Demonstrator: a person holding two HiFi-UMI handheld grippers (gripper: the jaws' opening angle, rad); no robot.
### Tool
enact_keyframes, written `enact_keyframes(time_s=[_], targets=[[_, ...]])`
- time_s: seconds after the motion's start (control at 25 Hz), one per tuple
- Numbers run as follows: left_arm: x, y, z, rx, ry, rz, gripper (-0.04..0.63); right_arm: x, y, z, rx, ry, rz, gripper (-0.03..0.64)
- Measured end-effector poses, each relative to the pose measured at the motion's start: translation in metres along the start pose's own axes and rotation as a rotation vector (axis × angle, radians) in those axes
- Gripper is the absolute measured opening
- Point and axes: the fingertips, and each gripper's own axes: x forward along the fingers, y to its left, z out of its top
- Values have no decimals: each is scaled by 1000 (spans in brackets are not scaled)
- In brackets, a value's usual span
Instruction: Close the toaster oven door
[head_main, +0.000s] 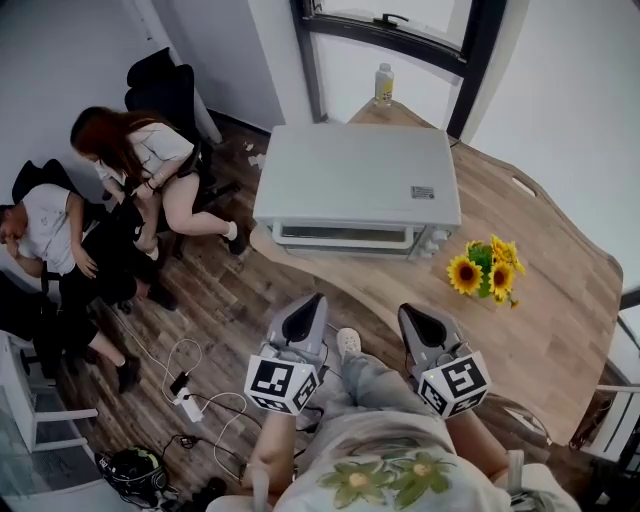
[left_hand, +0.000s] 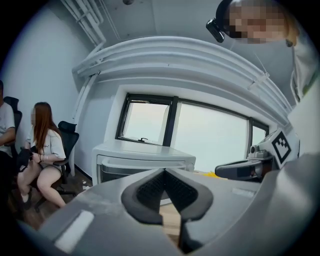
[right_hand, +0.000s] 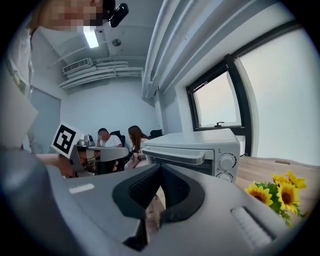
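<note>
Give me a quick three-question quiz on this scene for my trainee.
1. True or false: the toaster oven door stands open.
2. What is between the left tongs? A) the door handle B) nothing C) a flower
3. Fill in: in the head view, the sunflowers stand on the table to the oven's ____.
Key: 1 false; 2 B; 3 right.

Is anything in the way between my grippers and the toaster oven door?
Nothing visible: bare table lies before the toaster oven door, facing the left gripper and right gripper. The sunflowers stand off to its right. The door looks shut.
</note>
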Motion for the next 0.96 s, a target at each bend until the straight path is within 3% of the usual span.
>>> enact_keyframes(time_s=[0.32, 0.96], targets=[[-22, -35, -4, 1, -13, -13, 3, -28, 17, -10, -22, 13, 18, -2], [-60, -56, -16, 9, -21, 27, 3, -56, 43, -21, -71, 24, 59, -2]])
